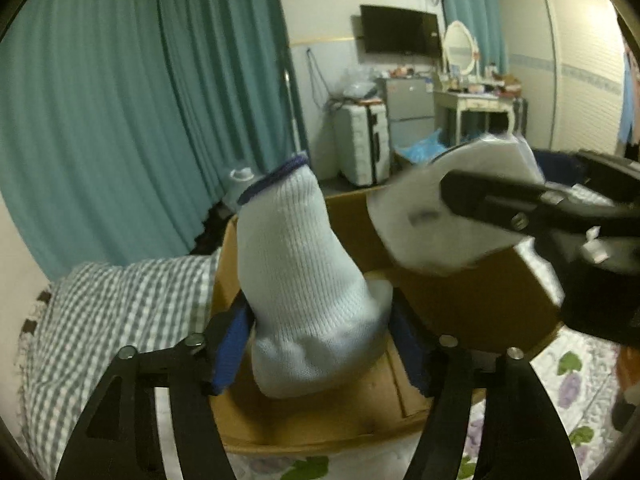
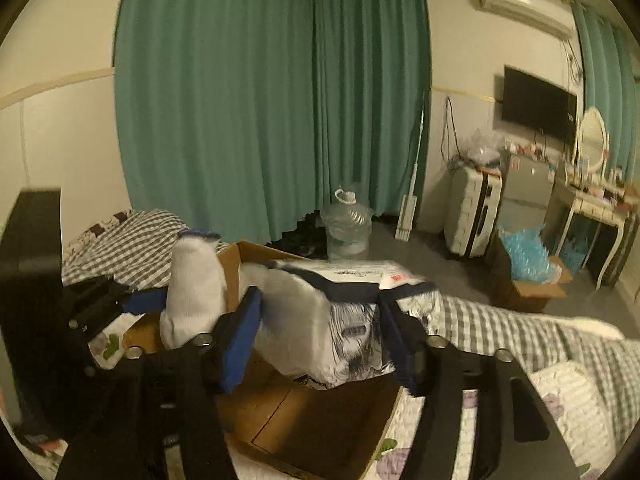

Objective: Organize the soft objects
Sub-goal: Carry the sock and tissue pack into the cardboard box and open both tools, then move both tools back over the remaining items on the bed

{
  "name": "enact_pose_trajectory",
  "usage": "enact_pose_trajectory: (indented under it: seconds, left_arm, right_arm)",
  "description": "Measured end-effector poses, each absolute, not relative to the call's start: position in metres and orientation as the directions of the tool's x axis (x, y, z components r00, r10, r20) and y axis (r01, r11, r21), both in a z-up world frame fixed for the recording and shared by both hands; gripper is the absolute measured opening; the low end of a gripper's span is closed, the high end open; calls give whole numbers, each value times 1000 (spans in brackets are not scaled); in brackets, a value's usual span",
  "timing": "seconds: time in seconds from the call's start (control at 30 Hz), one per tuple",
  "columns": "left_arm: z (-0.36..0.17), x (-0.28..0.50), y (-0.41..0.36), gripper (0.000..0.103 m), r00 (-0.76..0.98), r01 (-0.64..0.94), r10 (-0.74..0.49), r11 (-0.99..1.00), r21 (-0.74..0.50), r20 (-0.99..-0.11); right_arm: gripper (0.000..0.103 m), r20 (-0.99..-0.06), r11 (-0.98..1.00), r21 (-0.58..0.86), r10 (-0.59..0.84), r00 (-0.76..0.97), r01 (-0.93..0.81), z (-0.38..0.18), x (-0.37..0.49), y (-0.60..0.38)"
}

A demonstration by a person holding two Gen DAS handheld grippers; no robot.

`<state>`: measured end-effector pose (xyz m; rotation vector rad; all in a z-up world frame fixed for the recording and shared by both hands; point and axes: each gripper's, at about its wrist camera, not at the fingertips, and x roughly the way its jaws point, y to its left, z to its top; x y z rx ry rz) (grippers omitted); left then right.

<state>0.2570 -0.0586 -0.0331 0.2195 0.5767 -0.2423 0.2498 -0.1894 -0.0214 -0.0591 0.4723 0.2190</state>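
My left gripper [image 1: 320, 344] is shut on a white knitted glove [image 1: 308, 280] with a dark blue cuff, held upright above an open cardboard box [image 1: 320, 420] on the bed. In the right wrist view the glove [image 2: 196, 292] stands at the left over the box [image 2: 304, 412]. My right gripper [image 2: 324, 332] is shut on a white soft packet [image 2: 324, 332] with a black-and-white print and a dark band, held above the box. In the left wrist view the right gripper [image 1: 460, 196] and its packet [image 1: 416, 216] hang over the box's far right side.
The box sits on a bed with a grey checked blanket [image 1: 120, 320] and a floral sheet [image 2: 560, 408]. Teal curtains [image 2: 260, 100], a water jug [image 2: 346, 228], a white suitcase [image 2: 472, 212], a box of blue plastic [image 2: 528, 272] and a dressing table [image 2: 600, 204] stand beyond.
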Motion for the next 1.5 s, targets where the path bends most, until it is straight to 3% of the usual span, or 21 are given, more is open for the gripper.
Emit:
enact_pose_trajectory:
  seconds: [0.13,0.37,0.5,0.6,0.7,0.83,1.0,1.1,1.3,1.5]
  left_arm:
    - [-35,260,-58,70,802,266,-131,952,152,-583]
    - [13,231,-55,74,843,252,-122,950,184,-525]
    - [58,199,-45,74,865,256,-161,956,143,-476]
    - [89,171,-40,85,892,240,-159,960,145,-424]
    - [121,134,-32,85,918,230,-170,964,133,-358]
    - [147,85,-21,85,943,202,-159,972,120,-293]
    - [133,48,-14,85,932,181,-134,977,113,-335]
    - [99,42,-18,85,915,142,-83,982,123,-395]
    - [14,43,-32,85,821,146,-101,989,36,-561]
    - [-55,39,-54,83,752,119,-46,991,68,-657]
  right_arm:
    - [75,-440,983,4,167,882,-184,-9,240,-198]
    - [81,-401,989,-2,133,906,-145,44,202,-210]
    - [86,-379,992,-33,102,920,-123,89,163,-215]
    - [92,-355,992,-71,73,932,-105,118,128,-218]
    - [101,-329,989,-115,46,943,-88,144,88,-219]
    - [102,-333,981,-162,50,942,-110,154,41,-216]
    - [102,-415,969,-183,78,907,-167,117,18,-211]
    - [102,-486,962,-189,82,870,-196,73,18,-206]
    - [102,-635,963,-140,92,767,-232,-22,42,-213]
    - [101,-721,947,-186,49,692,-261,-84,64,-208]
